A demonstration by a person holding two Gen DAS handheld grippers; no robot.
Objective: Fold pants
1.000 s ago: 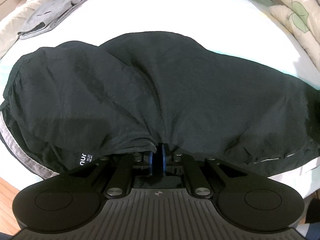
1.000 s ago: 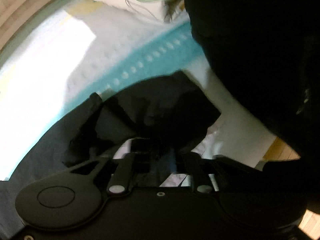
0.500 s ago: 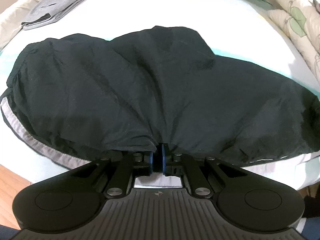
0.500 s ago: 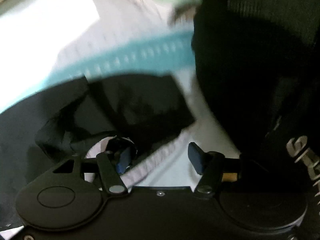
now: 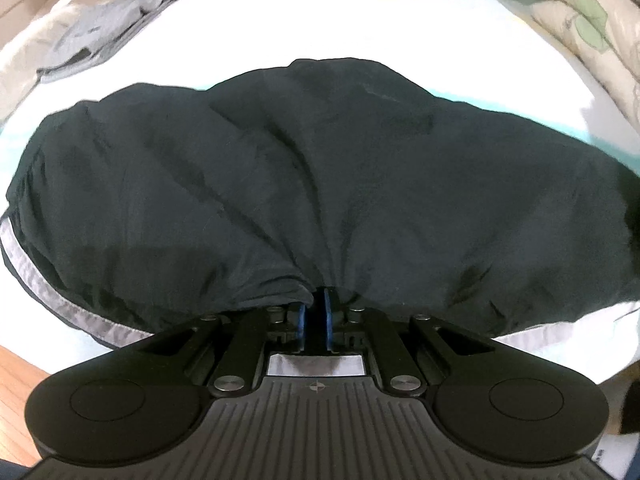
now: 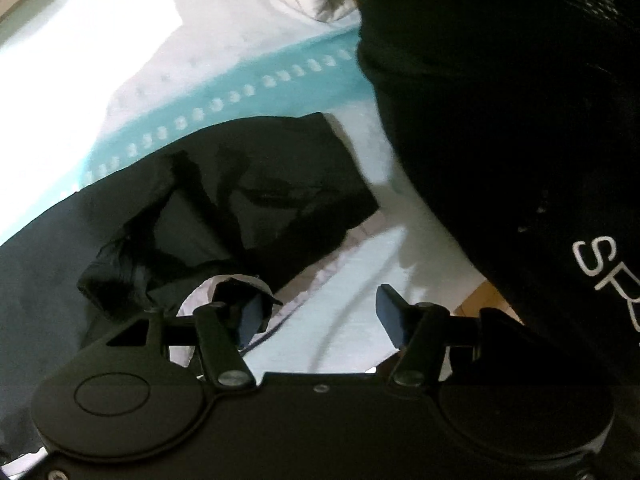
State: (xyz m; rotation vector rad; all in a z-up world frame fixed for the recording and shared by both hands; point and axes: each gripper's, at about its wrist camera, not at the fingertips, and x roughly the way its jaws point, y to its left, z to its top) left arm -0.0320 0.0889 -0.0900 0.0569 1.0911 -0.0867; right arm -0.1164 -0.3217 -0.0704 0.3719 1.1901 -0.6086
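white bed [image 5: 360, 32], rumpled black pants [image 5: 320, 184] pinched by left claw [image 5: 314, 312], right claw [image 6: 320, 312] spread

Strong light washes the bed sheet [image 5: 320, 20] to blown-out white in the left wrist view, while the black pants [image 5: 320, 184] swallow detail. Fisheye curvature bends every edge. The right wrist view is dim, murky and slightly smeared, its dark sleeve [image 6: 520, 100] nearly featureless.

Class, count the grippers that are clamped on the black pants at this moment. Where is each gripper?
1. The left gripper is shut on the black pants at their near edge. The right gripper is open beside the pant hem, gripping nothing.
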